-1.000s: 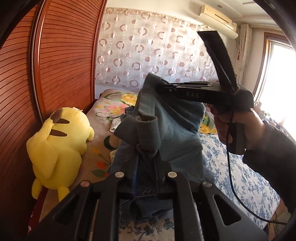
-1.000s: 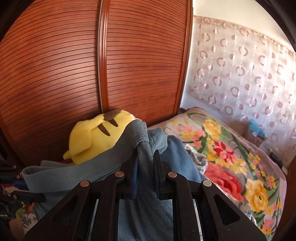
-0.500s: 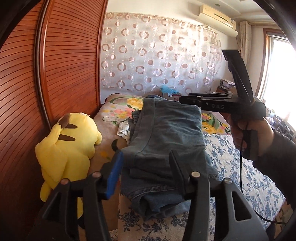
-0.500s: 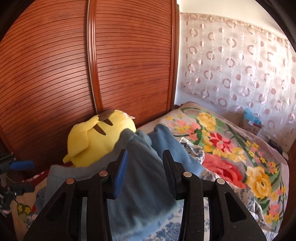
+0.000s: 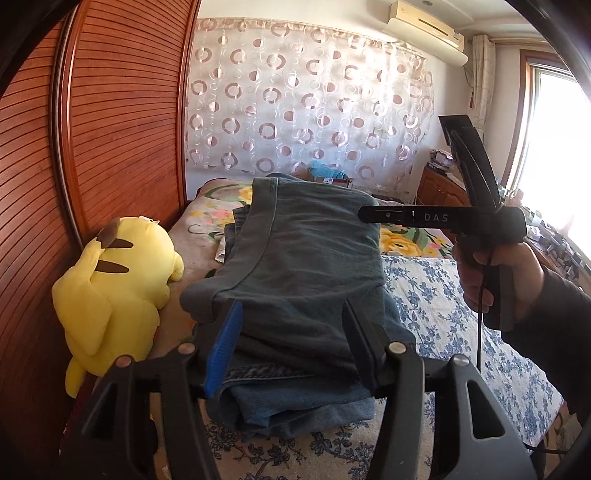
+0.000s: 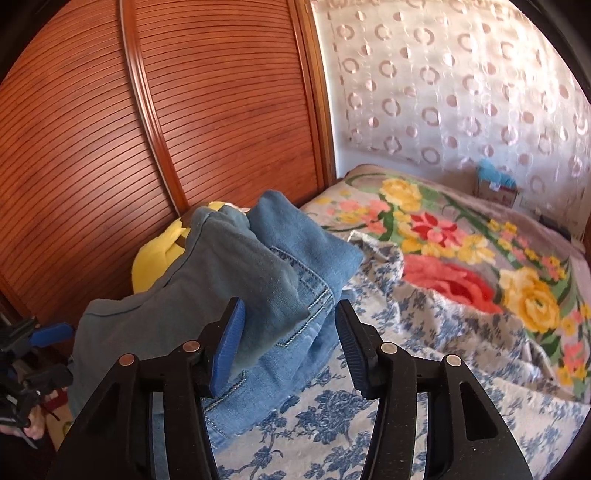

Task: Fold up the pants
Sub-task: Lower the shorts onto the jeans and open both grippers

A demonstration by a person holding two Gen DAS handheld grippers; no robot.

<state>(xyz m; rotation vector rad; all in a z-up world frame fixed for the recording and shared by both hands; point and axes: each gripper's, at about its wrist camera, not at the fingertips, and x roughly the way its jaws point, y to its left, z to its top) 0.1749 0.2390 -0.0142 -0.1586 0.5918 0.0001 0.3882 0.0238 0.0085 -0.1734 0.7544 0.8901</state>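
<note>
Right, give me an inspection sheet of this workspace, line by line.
Surface: bed with blue floral sheet, flowered blanket further back.
Job's things: grey-blue pants folded on top of blue jeans.
Clutter: yellow plush toy beside the stack.
Grippers: left gripper and right gripper open, jaws just opened; cloth lies between the jaws, unpinched.
Cables: black cable hanging from the right hand.
Surroundings: wooden slatted doors, circle-patterned curtain, air conditioner, window.

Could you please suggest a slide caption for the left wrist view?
Left gripper, fingers just opened, releases folded pants on the bed beside a yellow plush toy.
</note>
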